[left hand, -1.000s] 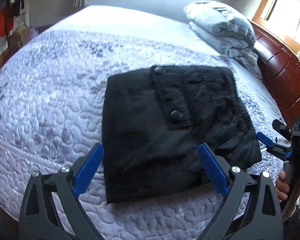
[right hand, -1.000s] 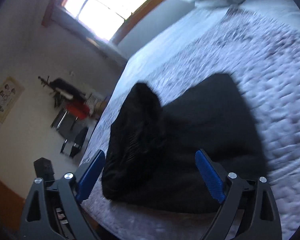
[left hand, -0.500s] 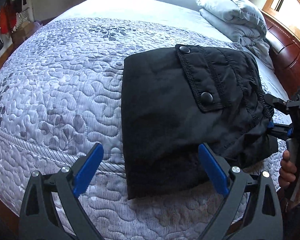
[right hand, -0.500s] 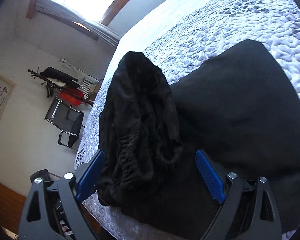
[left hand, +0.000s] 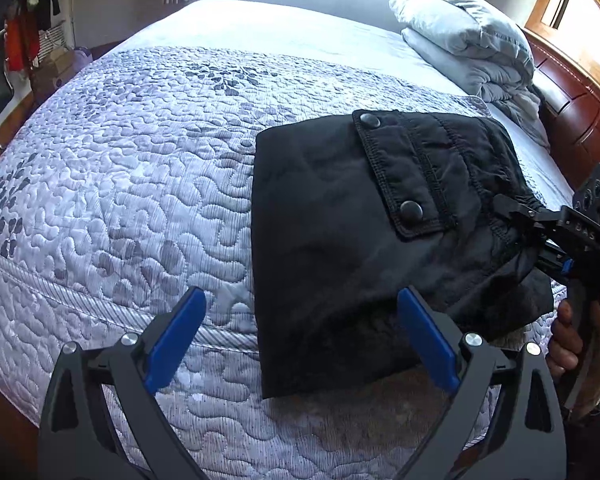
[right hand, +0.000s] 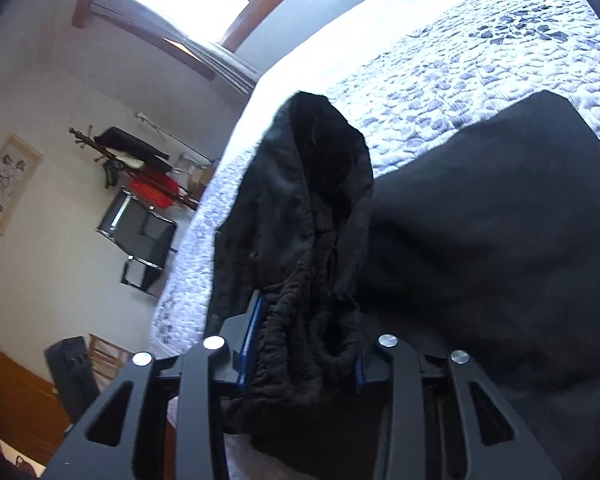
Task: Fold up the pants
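since a sec ago right gripper [right hand: 304,344] closing on pants [left hand: 340,240] waistband; left gripper [left hand: 300,336] wide open, empty.

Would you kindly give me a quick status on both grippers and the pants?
Left gripper open, empty. Right gripper closing on the bunched waistband of the black pants. Pants folded on the bed; nothing in the way.

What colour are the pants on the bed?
Black. The pants show best in the left wrist view, lying folded on the bed.
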A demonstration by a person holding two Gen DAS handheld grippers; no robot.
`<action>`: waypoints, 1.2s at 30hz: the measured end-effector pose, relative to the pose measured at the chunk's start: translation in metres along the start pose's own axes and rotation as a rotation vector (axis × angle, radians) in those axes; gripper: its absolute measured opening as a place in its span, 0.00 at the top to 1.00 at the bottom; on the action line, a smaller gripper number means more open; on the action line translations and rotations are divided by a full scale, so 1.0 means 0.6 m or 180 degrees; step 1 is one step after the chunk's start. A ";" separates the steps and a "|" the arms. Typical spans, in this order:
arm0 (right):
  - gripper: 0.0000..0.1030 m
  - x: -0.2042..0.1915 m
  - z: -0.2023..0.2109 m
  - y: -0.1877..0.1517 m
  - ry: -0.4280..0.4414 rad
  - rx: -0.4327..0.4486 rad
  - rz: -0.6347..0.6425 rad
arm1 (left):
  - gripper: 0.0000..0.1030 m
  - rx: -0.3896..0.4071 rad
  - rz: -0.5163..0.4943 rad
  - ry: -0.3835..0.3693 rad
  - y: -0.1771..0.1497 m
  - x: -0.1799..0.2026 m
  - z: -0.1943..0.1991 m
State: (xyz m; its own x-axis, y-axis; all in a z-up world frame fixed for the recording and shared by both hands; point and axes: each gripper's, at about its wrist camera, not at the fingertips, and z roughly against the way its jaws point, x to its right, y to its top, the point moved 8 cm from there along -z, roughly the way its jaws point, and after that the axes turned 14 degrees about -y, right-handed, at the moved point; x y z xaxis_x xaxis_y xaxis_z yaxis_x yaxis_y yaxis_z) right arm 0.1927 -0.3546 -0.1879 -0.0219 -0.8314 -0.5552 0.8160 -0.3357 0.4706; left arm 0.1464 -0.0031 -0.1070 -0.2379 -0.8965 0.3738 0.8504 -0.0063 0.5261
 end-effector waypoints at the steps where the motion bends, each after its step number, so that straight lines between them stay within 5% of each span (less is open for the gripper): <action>1: 0.66 -0.003 0.004 0.000 0.0008 0.0006 0.0013 | 0.06 0.0008 0.0008 0.0003 0.001 -0.001 0.001; 16: 0.70 -0.065 0.061 0.018 0.0544 -0.0074 -0.0146 | 0.06 -0.0061 0.0323 0.0108 -0.017 -0.046 0.001; 36: 0.70 0.014 0.171 0.069 0.0264 0.0203 -0.0272 | 0.06 -0.0128 0.0278 0.0046 -0.025 -0.030 -0.008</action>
State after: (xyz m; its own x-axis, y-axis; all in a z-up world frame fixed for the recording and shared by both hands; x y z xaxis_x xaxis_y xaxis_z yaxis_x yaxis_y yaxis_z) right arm 0.1672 -0.4210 -0.1029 -0.0398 -0.7600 -0.6487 0.7747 -0.4335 0.4604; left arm 0.1404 0.0109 -0.1253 -0.1553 -0.9007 0.4058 0.8858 0.0548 0.4608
